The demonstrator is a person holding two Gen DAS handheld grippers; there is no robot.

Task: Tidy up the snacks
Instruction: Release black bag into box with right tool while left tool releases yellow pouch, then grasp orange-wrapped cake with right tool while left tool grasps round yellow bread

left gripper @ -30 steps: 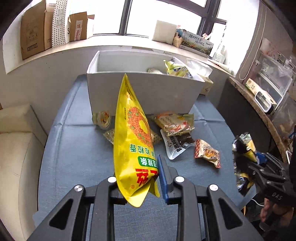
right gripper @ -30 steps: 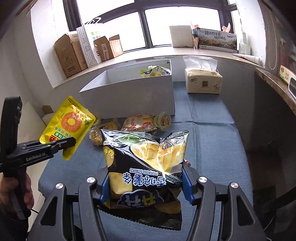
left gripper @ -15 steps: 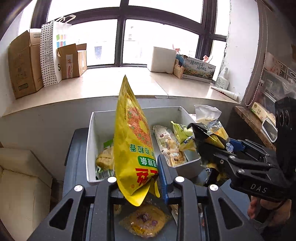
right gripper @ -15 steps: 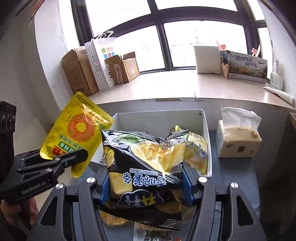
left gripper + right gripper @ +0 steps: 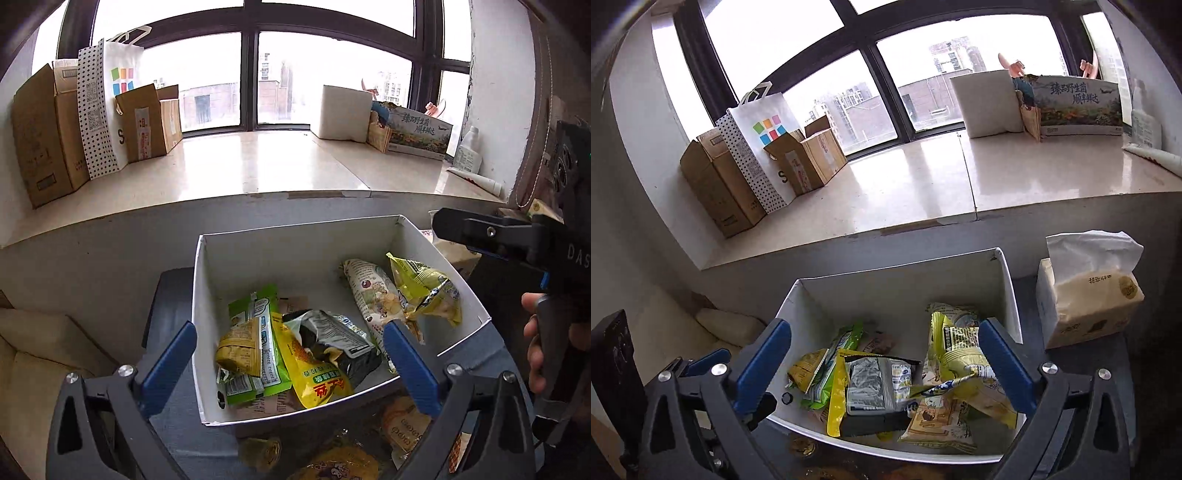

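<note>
A white open box (image 5: 258,242) (image 5: 897,284) on the blue table holds several snack packs. The yellow snack bag (image 5: 314,376) (image 5: 835,391) and the black potato-stick bag (image 5: 332,343) (image 5: 875,391) lie inside it, the black one on top. My left gripper (image 5: 291,358) is open and empty above the box's near edge. My right gripper (image 5: 882,362) is open and empty above the box; its body shows at the right of the left wrist view (image 5: 517,240). More snacks (image 5: 343,461) lie on the table in front of the box.
A tissue pack (image 5: 1086,295) stands right of the box. The window sill behind carries cardboard boxes (image 5: 44,136), a dotted paper bag (image 5: 107,107) and a printed carton (image 5: 1075,107). A cream sofa (image 5: 29,354) sits at left.
Both grippers opened over the box and let go. The yellow bag and the black potato-stick bag dropped into the box.
</note>
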